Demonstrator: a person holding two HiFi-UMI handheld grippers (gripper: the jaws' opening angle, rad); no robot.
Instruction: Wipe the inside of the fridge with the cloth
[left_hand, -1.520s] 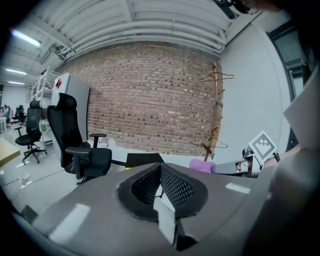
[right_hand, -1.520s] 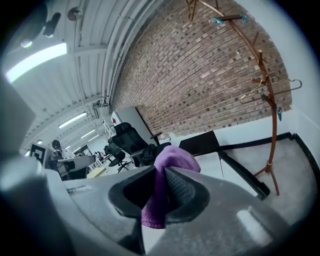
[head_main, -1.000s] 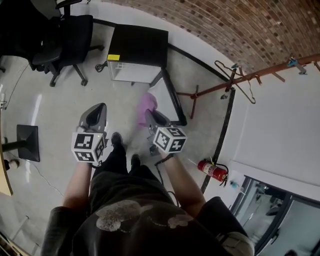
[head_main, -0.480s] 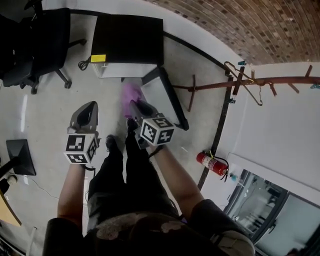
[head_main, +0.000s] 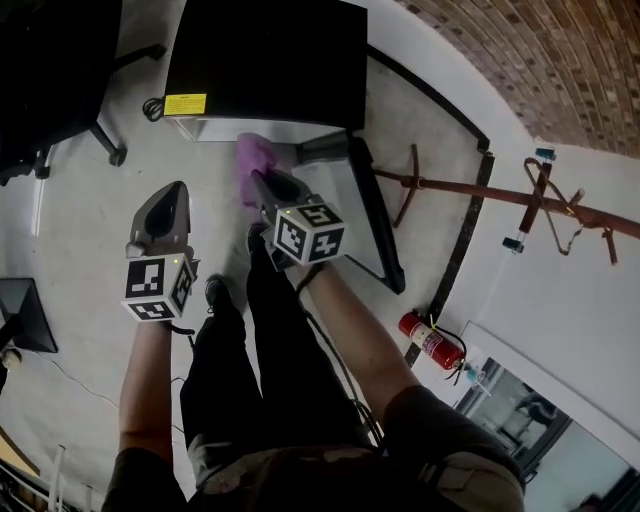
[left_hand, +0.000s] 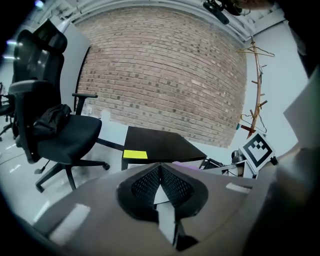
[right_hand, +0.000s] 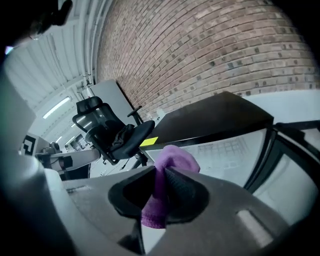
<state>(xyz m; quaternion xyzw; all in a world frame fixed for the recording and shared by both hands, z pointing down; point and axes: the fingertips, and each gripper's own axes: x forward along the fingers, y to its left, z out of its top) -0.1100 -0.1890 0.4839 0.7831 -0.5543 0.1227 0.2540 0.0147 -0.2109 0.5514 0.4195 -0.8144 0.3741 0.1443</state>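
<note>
A low fridge (head_main: 260, 60) with a black top and a yellow sticker stands on the floor, its door (head_main: 365, 215) swung open to the right. My right gripper (head_main: 262, 180) is shut on a purple cloth (head_main: 250, 155), held just in front of the fridge's open front. In the right gripper view the cloth (right_hand: 172, 160) bulges out between the pads of that gripper (right_hand: 161, 182), with the fridge (right_hand: 215, 117) beyond. My left gripper (head_main: 172, 192) hangs to the left, shut with nothing in it; in its own view this gripper (left_hand: 160, 170) faces the fridge (left_hand: 160, 145).
A black office chair (head_main: 50, 80) stands left of the fridge. A red fire extinguisher (head_main: 432, 340) and a coat rack (head_main: 520, 200) are by the white wall on the right. Behind the fridge runs a brick wall (left_hand: 165, 75). The person's legs are below the grippers.
The fridge has come nearer and larger in the head view. Both grippers have moved forward toward it, and the cloth now sits close to its open front.
</note>
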